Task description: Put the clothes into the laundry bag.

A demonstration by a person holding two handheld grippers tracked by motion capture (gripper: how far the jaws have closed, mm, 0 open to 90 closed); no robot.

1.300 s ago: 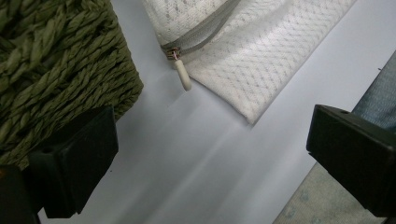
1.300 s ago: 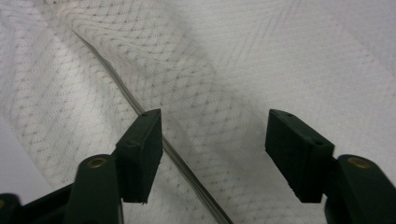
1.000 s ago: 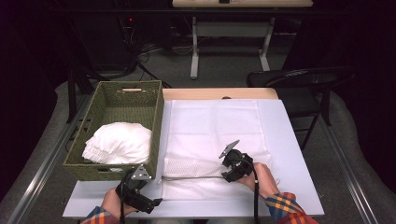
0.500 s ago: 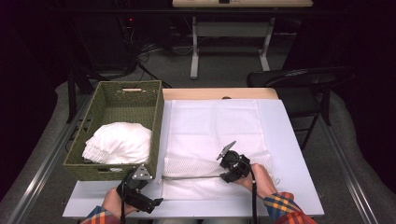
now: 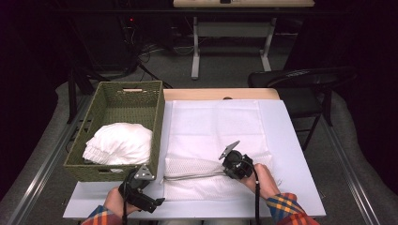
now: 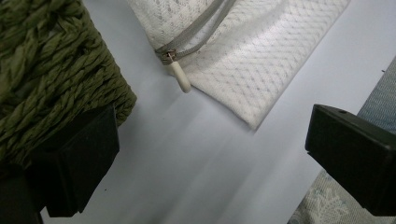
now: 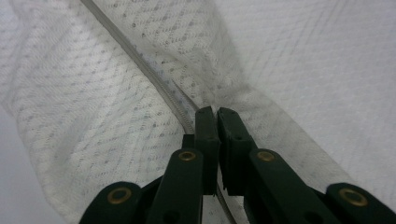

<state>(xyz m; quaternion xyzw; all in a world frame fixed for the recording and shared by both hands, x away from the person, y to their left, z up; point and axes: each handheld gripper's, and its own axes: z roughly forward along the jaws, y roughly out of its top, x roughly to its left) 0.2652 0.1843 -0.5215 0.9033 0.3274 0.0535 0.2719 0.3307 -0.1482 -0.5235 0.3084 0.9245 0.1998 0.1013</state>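
down at the near edge of the worktop (image 5: pixel 291 140), the right claw (image 7: pixel 217 114) is clamped together on the grey zipper (image 7: pixel 154 77) of the white mesh bag (image 5: pixel 206 176), which lies flat just beside the green woven basket (image 5: pixel 157 122). meanwhile the left claw (image 5: pixel 141 183) hangs with its jaws wide apart and empty near the basket's corner, the zipper pull (image 6: pixel 179 76) lying ahead of it on the worktop.

My sleeves (image 5: pixel 287 209) are plaid flannel, orange, blue and yellow, at the bottom of the frame. My left gripper (image 5: pixel 139 189) is black with a grey three-cornered plate on top. My right gripper (image 5: pixel 237 164) is black too, a dark cable trailing down; brass rivets stud its linkages.
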